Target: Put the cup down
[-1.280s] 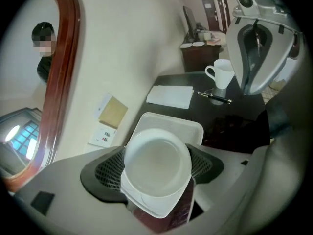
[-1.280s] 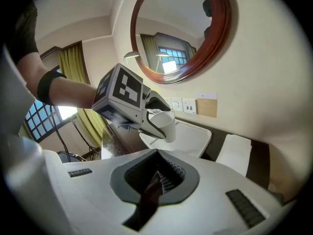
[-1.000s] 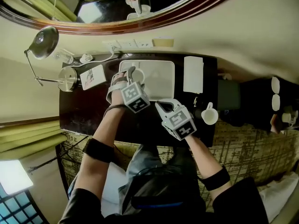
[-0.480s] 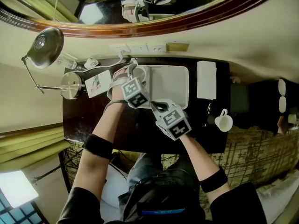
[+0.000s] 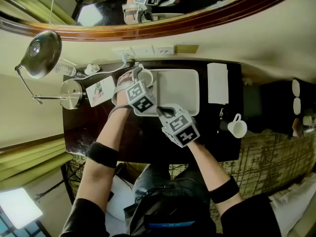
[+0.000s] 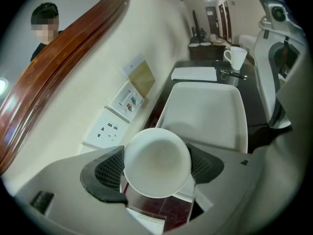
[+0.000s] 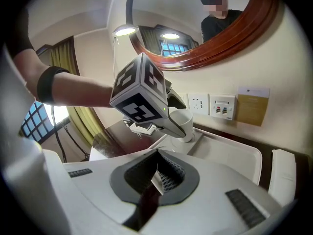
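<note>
- your left gripper point(image 6: 156, 166) is clamped on the white cup point(image 6: 156, 162); in the left gripper view, both dark pads point(image 6: 106, 169) press on the cup's sides.
- the cup's mouth faces the left gripper's camera, and the inside looks empty.
- in the head view, the cup point(image 5: 144, 76) sits at the left end of the white tray point(image 5: 180, 90), towards the wall.
- in the right gripper view, the cup point(image 7: 188, 123) stands upright with its base at the corner of the tray point(image 7: 230, 155); you cannot tell from any view whether the base touches the tray.
- your right gripper point(image 7: 157, 180) has its jaws together with nothing between them.
- in the head view, the right gripper point(image 5: 162, 110) hangs over the tray's near edge, just beside the left gripper point(image 5: 139, 76) and apart from the cup.
- the tray lies on the dark desk point(image 5: 98, 125), below the wall sockets point(image 6: 110, 129).
- a second white cup point(image 5: 237, 128) stands on the desk's right end, well apart from the tray.
- a folded white paper point(image 5: 217, 83) lies on the desk just to the right of the tray.
- a metal desk lamp point(image 5: 42, 48) stands at the desk's left end.
</note>
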